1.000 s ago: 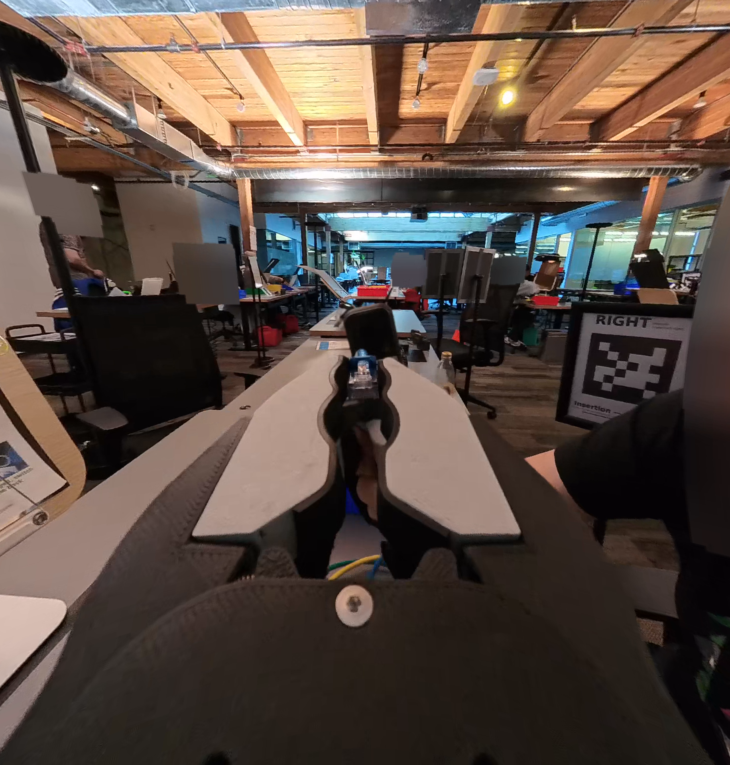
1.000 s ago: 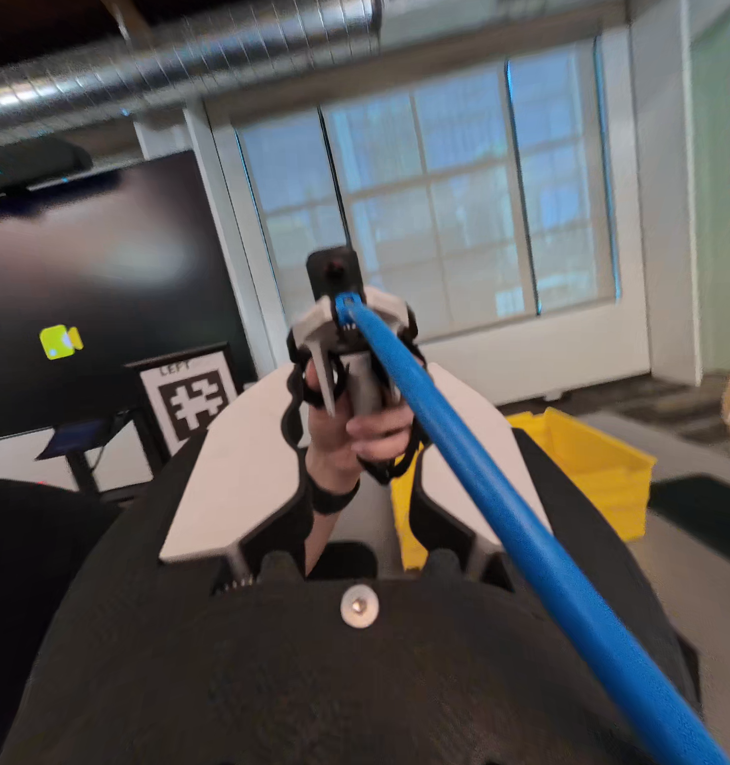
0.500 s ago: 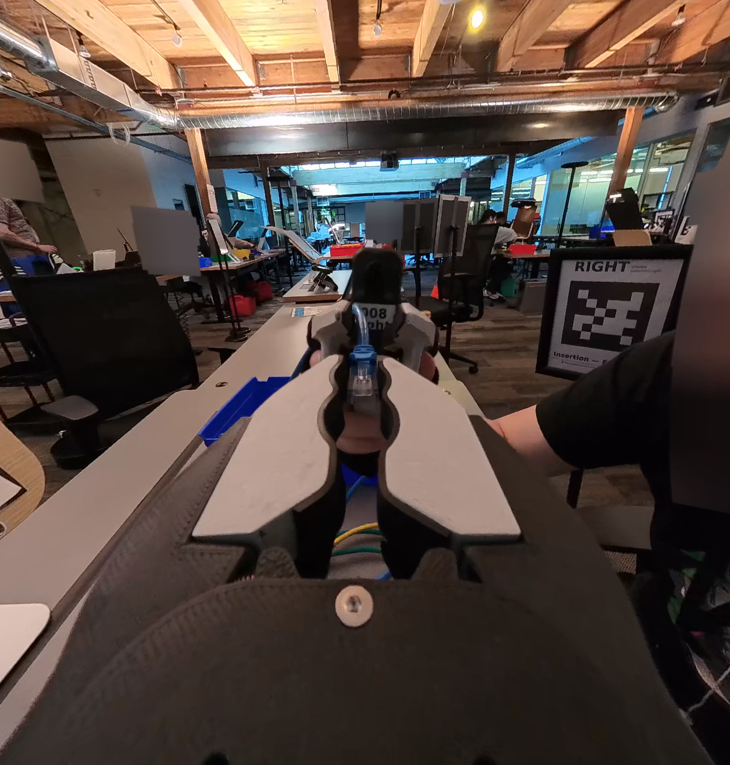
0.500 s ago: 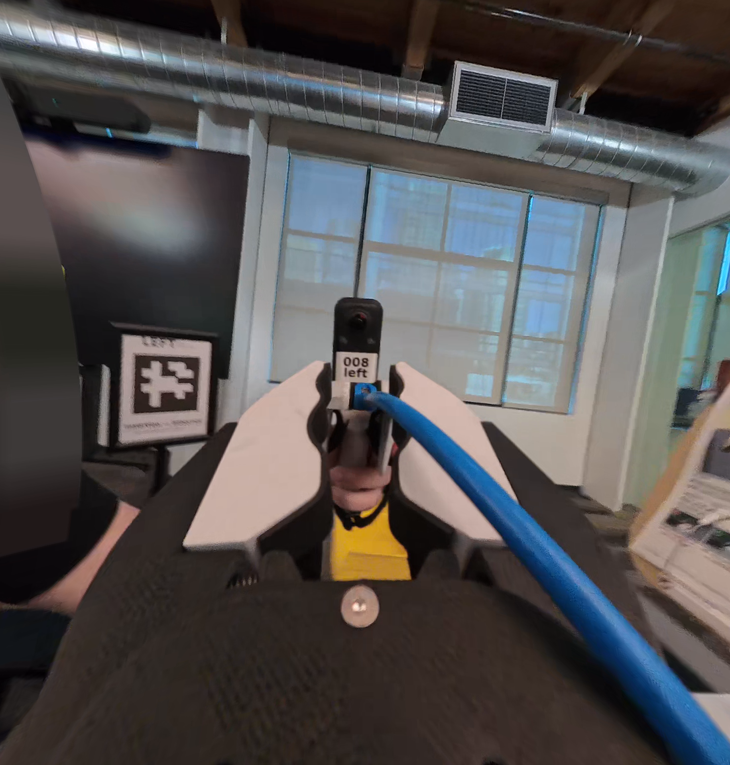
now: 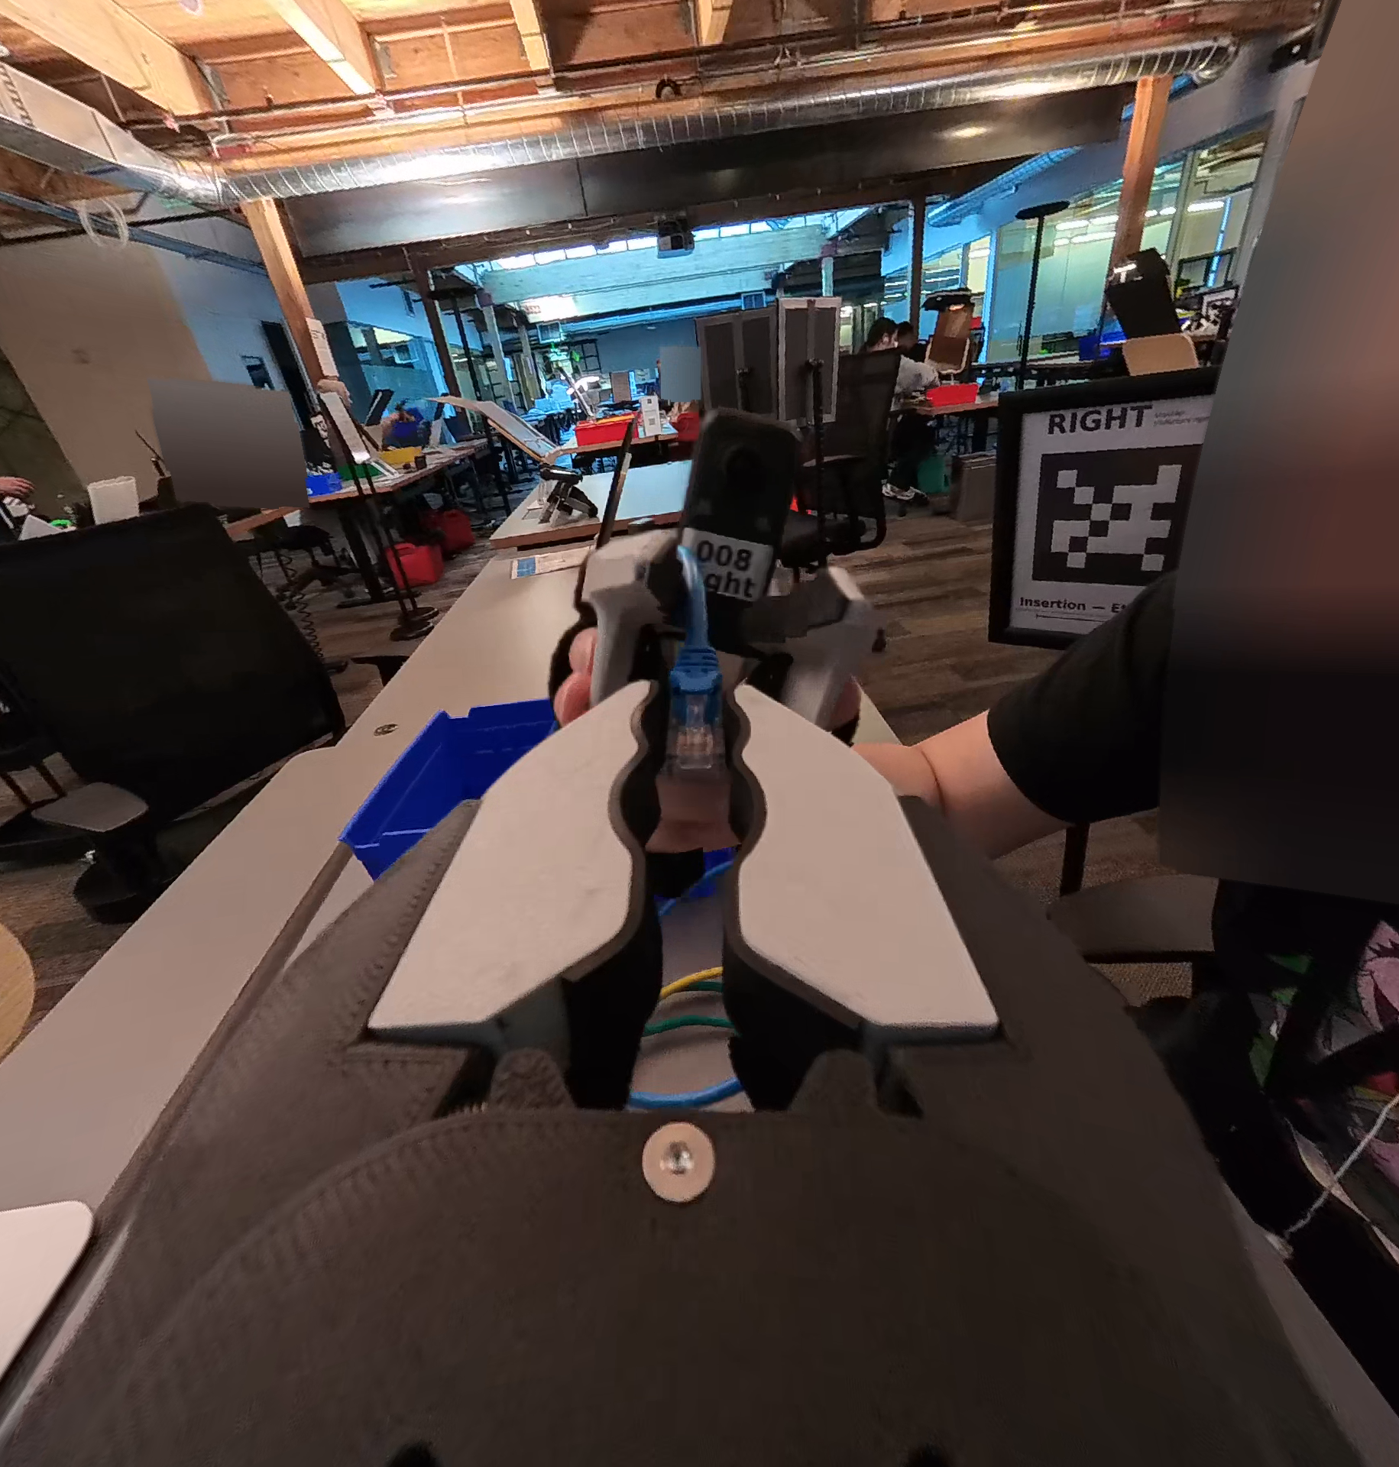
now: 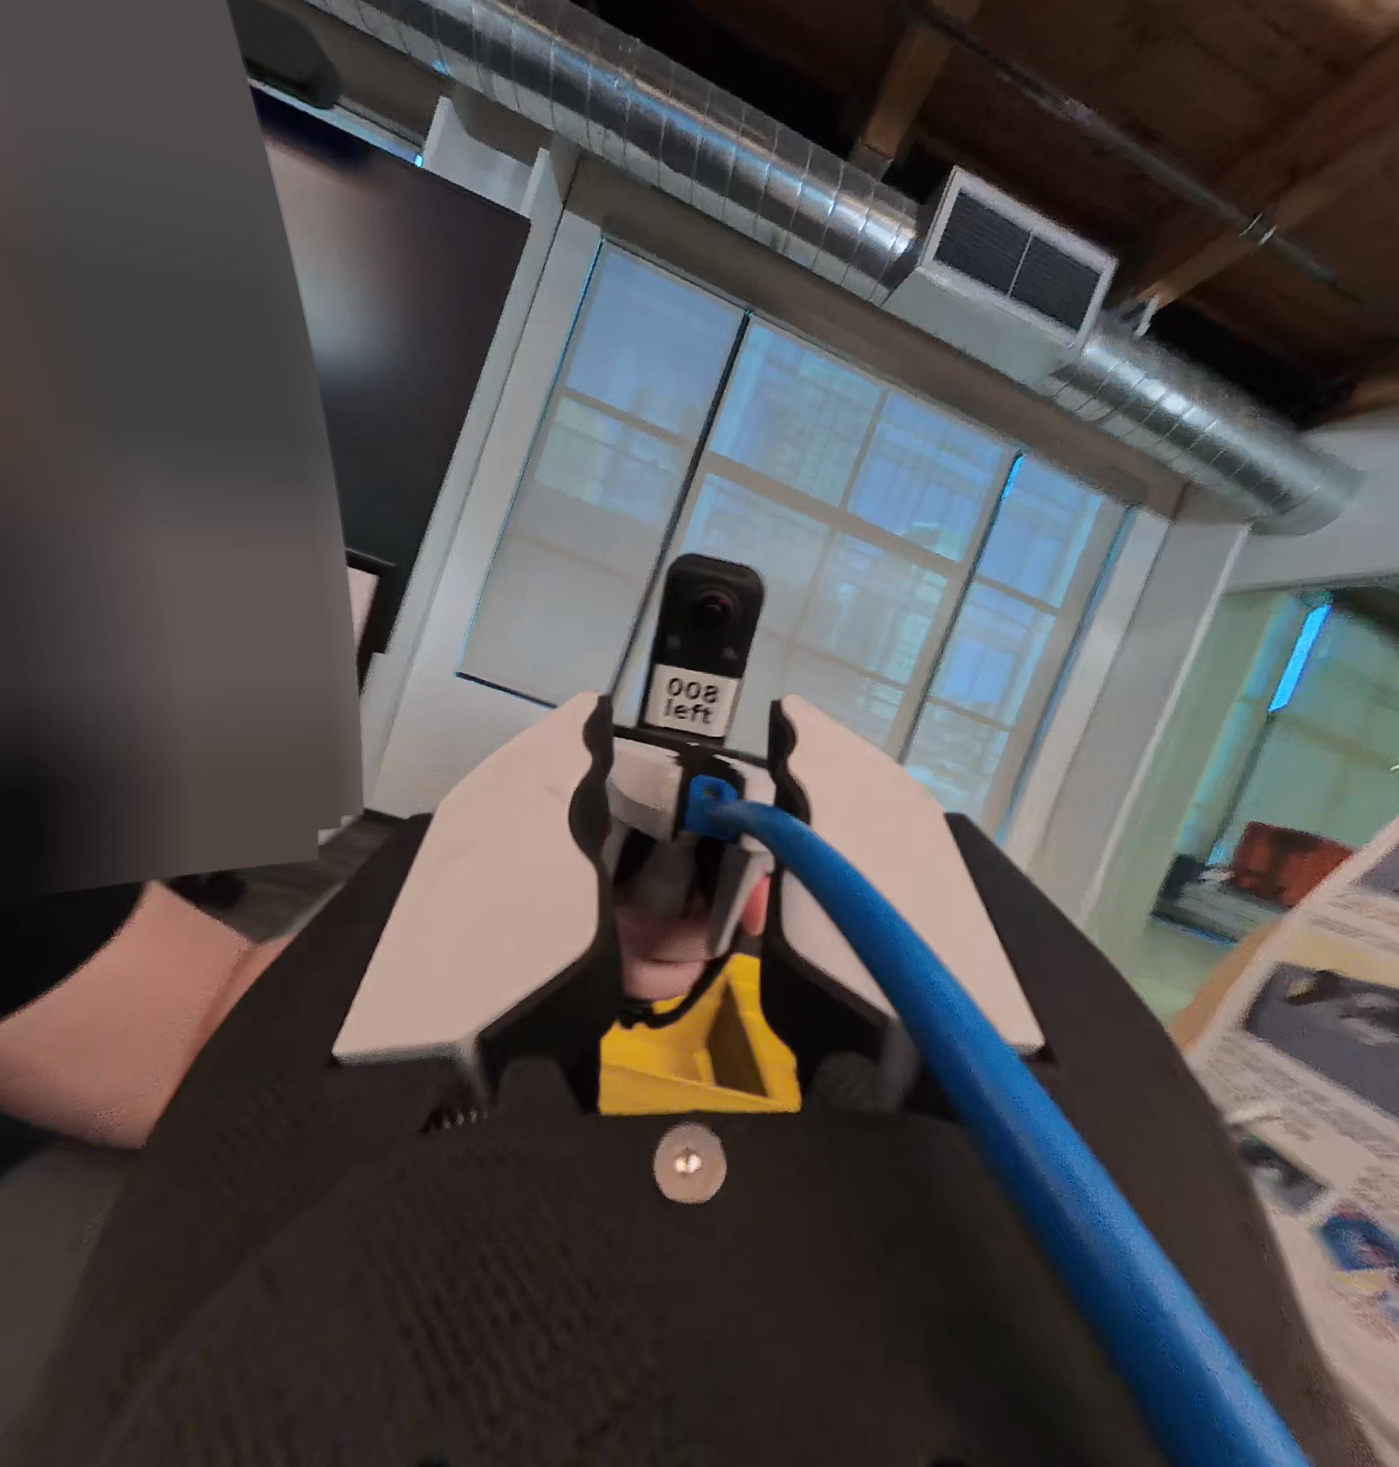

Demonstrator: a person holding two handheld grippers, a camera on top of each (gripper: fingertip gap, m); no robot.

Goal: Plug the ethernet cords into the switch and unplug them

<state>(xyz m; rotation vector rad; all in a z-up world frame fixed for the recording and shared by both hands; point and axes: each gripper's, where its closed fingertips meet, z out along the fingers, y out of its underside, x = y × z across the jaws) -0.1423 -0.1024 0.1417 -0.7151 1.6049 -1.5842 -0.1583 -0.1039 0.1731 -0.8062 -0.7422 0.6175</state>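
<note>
The left gripper (image 5: 692, 734) is clamped on the clear plug (image 5: 694, 738) of a blue ethernet cord (image 6: 997, 1056), plug end pointing back at the camera, and the cord runs off at 12 o'clock straight to the right gripper (image 5: 728, 627), which faces it close up and fills the middle of the left wrist view. In the right wrist view the right gripper's fingers (image 6: 855, 865) stand apart with nothing pinched; the cord passes over the finger at 3 o'clock and drops away toward 5 (thick and blurry that close). A blue bin (image 5: 442, 778) sits on the grey table (image 5: 204, 992) at 9 o'clock, just beside the grippers, and yellow, green and blue cords (image 5: 684, 1024) lie on the table under the left gripper. A yellow bin (image 6: 704, 1056) shows below the right one. The person's arm (image 5: 997, 786) comes in from 3 o'clock. Black chair (image 5: 140, 683) at 9, a framed marker sign (image 5: 1101, 516) at 2, open office floor beyond. I can't spot the switch in either view.
</note>
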